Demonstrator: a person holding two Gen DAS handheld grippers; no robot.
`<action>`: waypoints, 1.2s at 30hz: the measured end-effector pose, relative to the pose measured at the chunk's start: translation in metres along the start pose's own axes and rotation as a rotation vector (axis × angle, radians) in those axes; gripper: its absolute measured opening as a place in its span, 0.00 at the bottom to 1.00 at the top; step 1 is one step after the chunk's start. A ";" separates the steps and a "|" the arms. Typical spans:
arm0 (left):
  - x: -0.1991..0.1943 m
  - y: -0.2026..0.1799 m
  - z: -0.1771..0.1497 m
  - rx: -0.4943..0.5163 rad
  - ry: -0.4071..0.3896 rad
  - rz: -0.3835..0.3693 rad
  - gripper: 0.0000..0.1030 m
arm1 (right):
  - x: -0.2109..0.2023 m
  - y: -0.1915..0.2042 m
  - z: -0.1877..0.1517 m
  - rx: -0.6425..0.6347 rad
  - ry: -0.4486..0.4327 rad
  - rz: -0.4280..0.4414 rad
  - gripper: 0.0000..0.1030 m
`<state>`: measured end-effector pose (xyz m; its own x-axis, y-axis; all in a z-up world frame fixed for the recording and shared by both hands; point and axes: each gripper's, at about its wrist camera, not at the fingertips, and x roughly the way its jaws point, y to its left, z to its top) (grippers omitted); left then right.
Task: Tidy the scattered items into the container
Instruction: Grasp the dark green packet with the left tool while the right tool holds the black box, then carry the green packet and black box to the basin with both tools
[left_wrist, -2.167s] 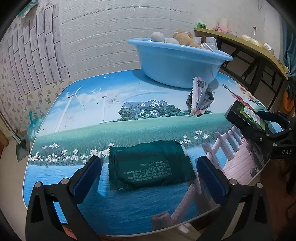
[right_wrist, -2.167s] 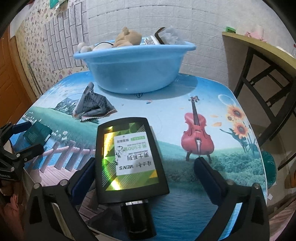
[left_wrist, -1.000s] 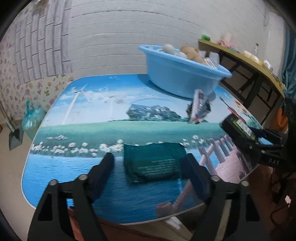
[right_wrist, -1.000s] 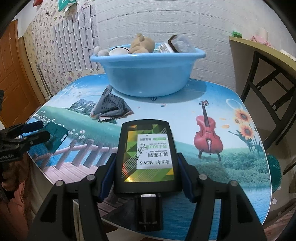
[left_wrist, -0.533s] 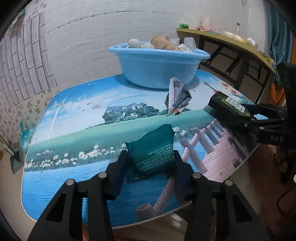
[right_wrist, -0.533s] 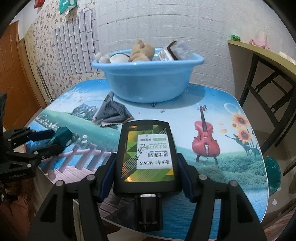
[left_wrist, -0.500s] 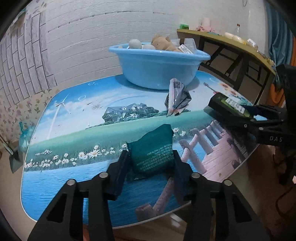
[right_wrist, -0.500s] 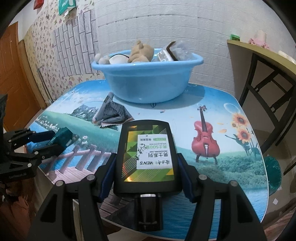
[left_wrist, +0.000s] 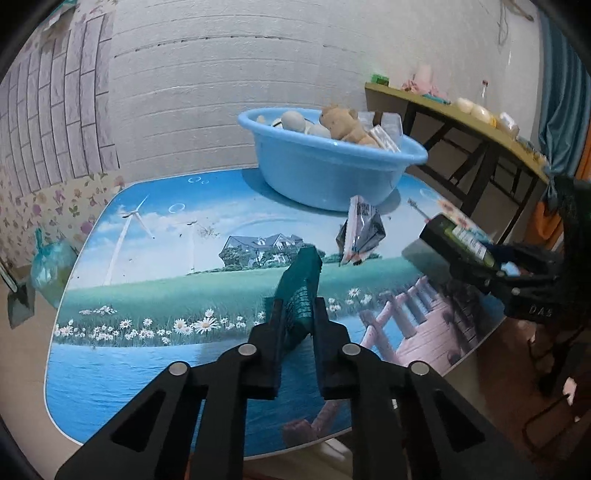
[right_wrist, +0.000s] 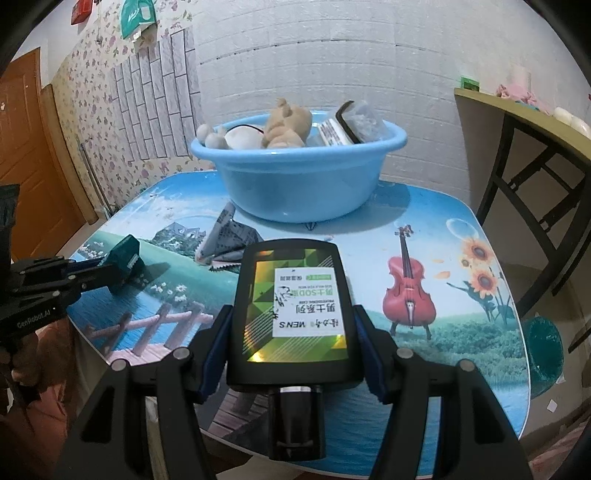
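While left tool (left_wrist: 297, 314) pinches green packet (left_wrist: 300, 284), right tool (right_wrist: 293, 332) clamps black bottle (right_wrist: 293, 314)

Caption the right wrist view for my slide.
Right gripper holds a black bottle before the blue basin.

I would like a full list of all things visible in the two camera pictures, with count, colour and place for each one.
basin: one, light blue, far side of table, filled with items
teddy bear: one, tan, in basin
green packet: one, dark green, held in left gripper
black bottle: one, black with green label, held in right gripper
crumpled wrapper: one, grey-white, on table before basin
table: one, blue landscape print
side table: one, yellow top, right
left gripper: one, black
right gripper: one, black with blue pads
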<state>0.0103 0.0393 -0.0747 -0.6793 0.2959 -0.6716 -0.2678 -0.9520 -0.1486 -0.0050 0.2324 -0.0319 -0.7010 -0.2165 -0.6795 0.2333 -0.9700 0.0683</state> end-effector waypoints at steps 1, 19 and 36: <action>-0.003 0.002 0.002 -0.009 -0.010 0.003 0.09 | 0.000 0.000 0.000 0.000 0.000 0.000 0.59; -0.039 -0.012 0.070 -0.009 -0.151 -0.020 0.09 | -0.034 0.006 0.050 0.011 -0.121 0.064 0.59; 0.014 -0.032 0.150 0.056 -0.149 -0.049 0.09 | 0.009 -0.010 0.117 -0.001 -0.168 0.100 0.59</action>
<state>-0.0935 0.0856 0.0293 -0.7572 0.3543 -0.5487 -0.3382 -0.9314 -0.1347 -0.0925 0.2267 0.0467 -0.7767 -0.3277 -0.5380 0.3083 -0.9425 0.1290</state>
